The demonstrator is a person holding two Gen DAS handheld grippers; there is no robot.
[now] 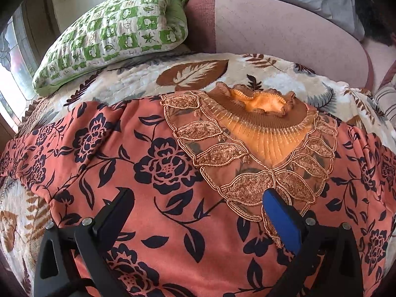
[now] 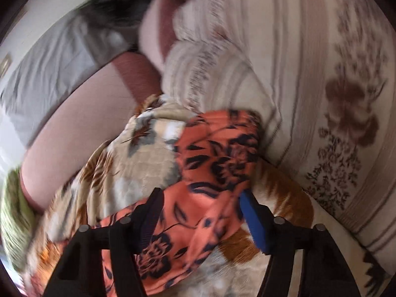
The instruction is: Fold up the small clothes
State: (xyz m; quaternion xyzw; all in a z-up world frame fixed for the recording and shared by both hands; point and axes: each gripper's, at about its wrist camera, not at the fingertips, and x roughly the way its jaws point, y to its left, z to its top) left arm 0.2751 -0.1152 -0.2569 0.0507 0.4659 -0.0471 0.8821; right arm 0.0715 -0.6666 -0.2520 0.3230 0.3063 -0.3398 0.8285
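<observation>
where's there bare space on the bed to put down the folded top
Bare leaf-print blanket lies between the top's ruffled collar, the green pillow and the pink headboard cushion. The orange floral top fills the near side.

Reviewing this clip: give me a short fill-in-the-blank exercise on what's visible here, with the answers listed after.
1. The salmon-orange garment with dark floral print lies spread on a leaf-patterned ____.
2. The quilted pillow beyond the garment is white and ____.
3. One finger of the left gripper carries a ____ pad.
4. The right gripper straddles a bunched ____ of the garment.

Missing words: blanket; green; blue; sleeve
</observation>
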